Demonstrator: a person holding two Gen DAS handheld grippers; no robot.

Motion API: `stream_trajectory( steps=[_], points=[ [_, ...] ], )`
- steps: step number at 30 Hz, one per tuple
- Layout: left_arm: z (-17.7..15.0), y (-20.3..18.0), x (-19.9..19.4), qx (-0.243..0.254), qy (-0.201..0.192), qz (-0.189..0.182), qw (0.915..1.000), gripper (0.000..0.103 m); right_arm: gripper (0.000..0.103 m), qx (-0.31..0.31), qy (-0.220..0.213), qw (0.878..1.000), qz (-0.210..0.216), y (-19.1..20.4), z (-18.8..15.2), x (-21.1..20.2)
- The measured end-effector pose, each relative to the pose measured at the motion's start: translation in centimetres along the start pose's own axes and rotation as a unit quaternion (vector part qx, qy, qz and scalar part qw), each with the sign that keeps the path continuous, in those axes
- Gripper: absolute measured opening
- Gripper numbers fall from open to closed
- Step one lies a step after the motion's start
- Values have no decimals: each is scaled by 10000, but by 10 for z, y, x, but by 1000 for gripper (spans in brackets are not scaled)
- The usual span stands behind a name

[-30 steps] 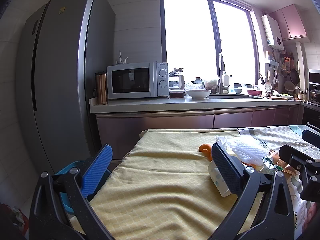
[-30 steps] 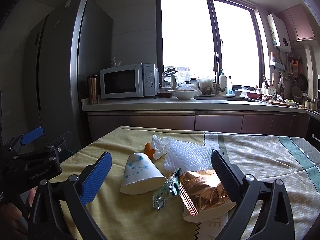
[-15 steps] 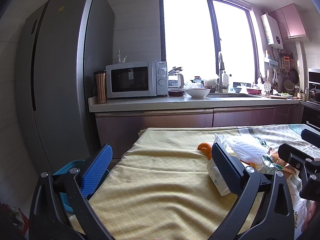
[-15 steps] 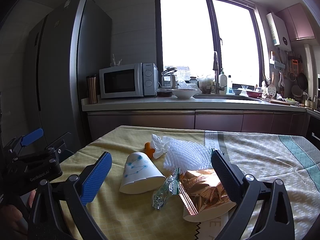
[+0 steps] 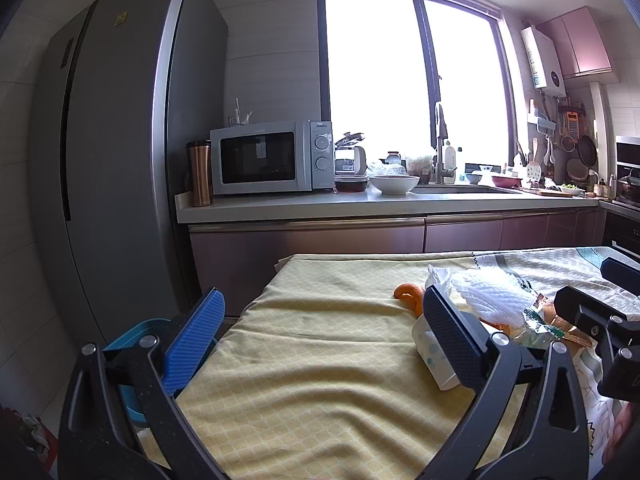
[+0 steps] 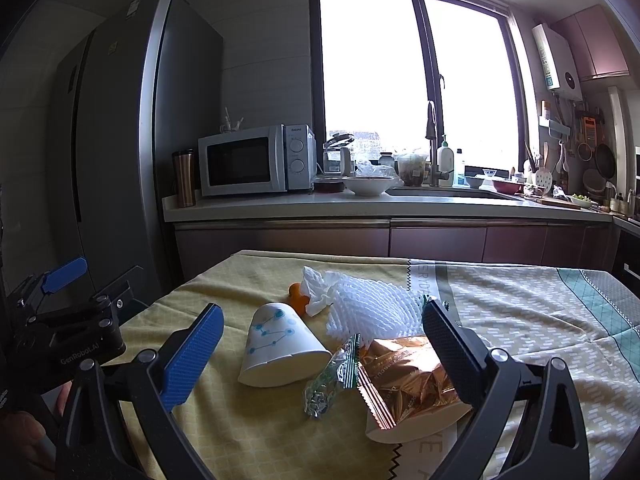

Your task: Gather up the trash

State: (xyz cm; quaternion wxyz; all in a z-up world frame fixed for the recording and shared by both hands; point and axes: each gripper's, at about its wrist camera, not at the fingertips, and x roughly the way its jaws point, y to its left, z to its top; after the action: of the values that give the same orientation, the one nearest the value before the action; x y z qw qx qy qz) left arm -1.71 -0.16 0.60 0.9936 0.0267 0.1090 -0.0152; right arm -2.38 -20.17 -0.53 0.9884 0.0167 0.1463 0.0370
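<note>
1. Compared with the earlier frames, both views are nearly unchanged; no trash item has shifted on the tablecloth (image 6: 248,432).
2. The left gripper (image 5: 320,344) hovers level above the tabletop's left edge, jaws wide apart and empty. Past its left finger, a blue bin (image 5: 132,340) shows beside the table.
3. The right gripper (image 6: 320,348) hovers above the near edge, jaws wide apart, touching nothing.
4. The paper cup (image 6: 280,348) lies on its side near the tabletop's middle, long axis running near-to-far, mouth toward the near edge.
5. Just right of the paper cup lie a green wrapper (image 6: 332,380) and a copper snack bag (image 6: 404,380).
6. Behind these, toward the far edge, lie white foam netting (image 6: 372,308), a crumpled tissue (image 6: 316,288) and orange peel (image 6: 298,296).
</note>
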Motion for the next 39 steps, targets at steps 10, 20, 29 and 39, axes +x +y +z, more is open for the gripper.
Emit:
stream_trajectory(
  steps=[10, 20, 29, 39],
  points=[
    [-4, -5, 4, 35, 34, -56, 10000, 98, 96, 28, 22, 10000, 17, -4, -1, 0],
    [-14, -11, 29, 121, 653, -628, 9958, 98, 96, 199, 235, 9994, -125, -27, -5, 7],
    [-34, -53, 60, 618, 1379, -1653, 9746, 98, 89, 484, 762, 9955, -280, -71, -18, 18],
    [-49, -84, 104, 765, 2280, -1908, 9517, 53, 72, 649, 1294, 9895, -25, -84, -31, 39]
  ],
)
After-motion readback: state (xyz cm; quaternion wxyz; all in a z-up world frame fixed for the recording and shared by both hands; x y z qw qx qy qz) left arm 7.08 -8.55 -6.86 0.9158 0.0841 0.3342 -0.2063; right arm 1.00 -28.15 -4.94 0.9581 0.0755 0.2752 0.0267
